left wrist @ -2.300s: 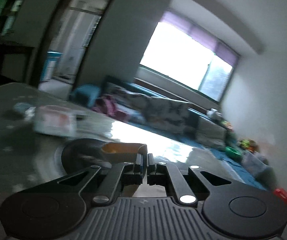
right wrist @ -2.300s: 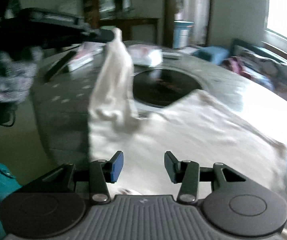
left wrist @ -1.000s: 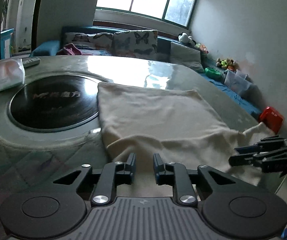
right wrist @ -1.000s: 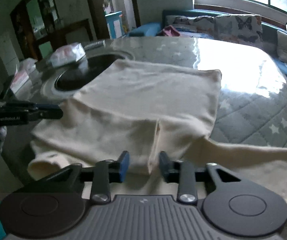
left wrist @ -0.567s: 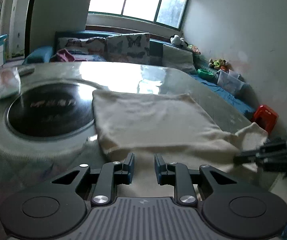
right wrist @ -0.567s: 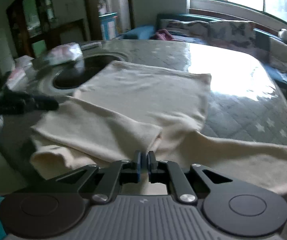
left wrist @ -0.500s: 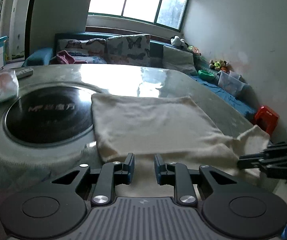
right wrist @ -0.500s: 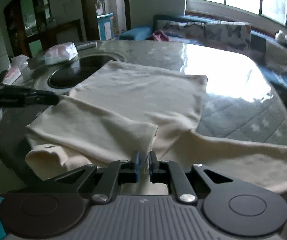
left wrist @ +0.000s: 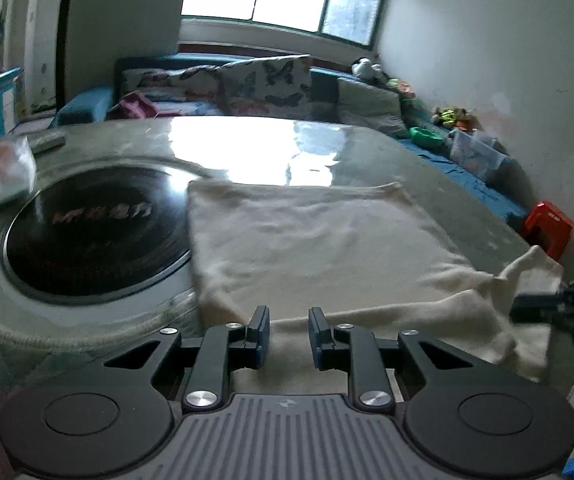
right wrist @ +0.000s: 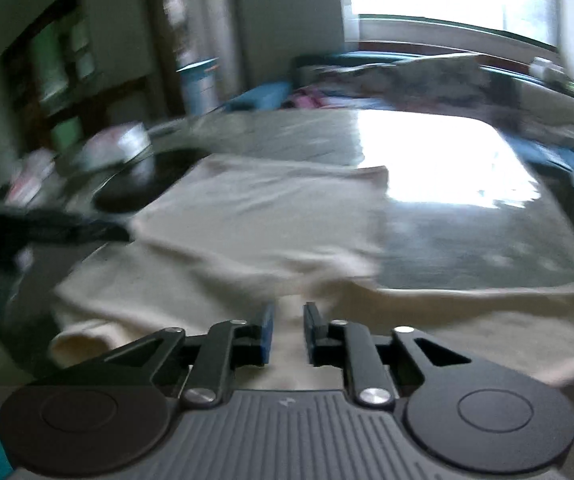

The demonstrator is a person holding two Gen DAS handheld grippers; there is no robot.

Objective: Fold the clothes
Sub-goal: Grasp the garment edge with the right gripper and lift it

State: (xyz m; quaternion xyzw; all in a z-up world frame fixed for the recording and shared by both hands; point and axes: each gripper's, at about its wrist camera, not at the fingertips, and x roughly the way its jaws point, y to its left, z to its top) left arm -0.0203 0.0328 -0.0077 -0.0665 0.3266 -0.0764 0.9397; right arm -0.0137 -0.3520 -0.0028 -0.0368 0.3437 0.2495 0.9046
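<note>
Cream garment (left wrist: 319, 248) flat on table (left wrist: 439, 176), dark round hob (left wrist: 91, 240) at its 9 o'clock, left hand-held gripper (left wrist: 288, 330) slightly parted, empty, right hand-held gripper (right wrist: 288, 330) jaws opening, nothing gripped, both above near hem.

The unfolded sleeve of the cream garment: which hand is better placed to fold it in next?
Probably the right. The right gripper, jaws opening and empty, is beside the sleeve lying unfolded across the table. The left gripper is open at the garment's opposite side.
</note>
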